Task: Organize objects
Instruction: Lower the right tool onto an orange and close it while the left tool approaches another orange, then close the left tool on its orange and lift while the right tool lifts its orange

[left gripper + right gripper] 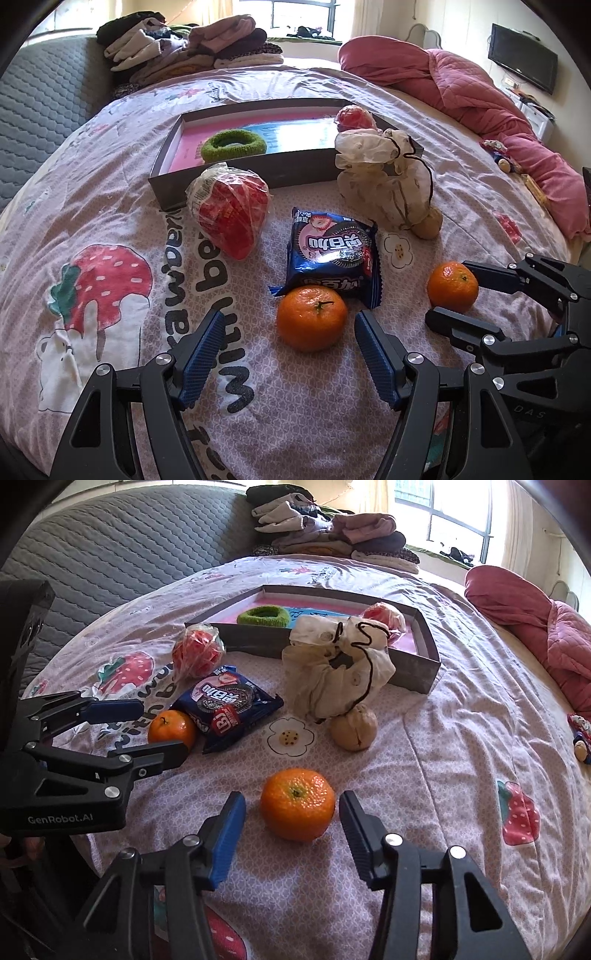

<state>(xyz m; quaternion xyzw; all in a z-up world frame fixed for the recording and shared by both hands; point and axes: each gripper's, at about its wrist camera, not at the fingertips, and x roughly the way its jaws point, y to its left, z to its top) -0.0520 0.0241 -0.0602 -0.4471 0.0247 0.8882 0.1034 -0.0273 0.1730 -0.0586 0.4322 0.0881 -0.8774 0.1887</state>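
- Bracketing a tangerine [297, 804] with your right gripper [291, 834]: jaws at a medium gap, a sliver of sheet showing each side of the fruit, pads not pressing yet as far as I can tell.
- Risk: round fruit on a soft bed sheet [424, 775]. Close off-centre and it likely squirts forward toward 12 o'clock.
- Risk: press down while closing and the pads may snag sheet fabric along with the fruit.
- Risk: the left gripper [288, 350] sits close at 9 o'clock of the right one; swinging either across could clip the other.
- Left gripper jaws wide, holding nothing. A second tangerine [311, 318] lies just ahead, right of centre, close to the right-hand finger [376, 365].
- That fruit touches the blue snack pack [332, 254] at its 12 o'clock; a grab there may drag the wrapper.
- Drop target looks like the open box [236, 177], far at 12 o'clock, green ring [233, 144] already inside.
- Wrapped red item [229, 210] and cloth pouch [384, 184] stand in front of the box wall, so carry high or you'll knock them.
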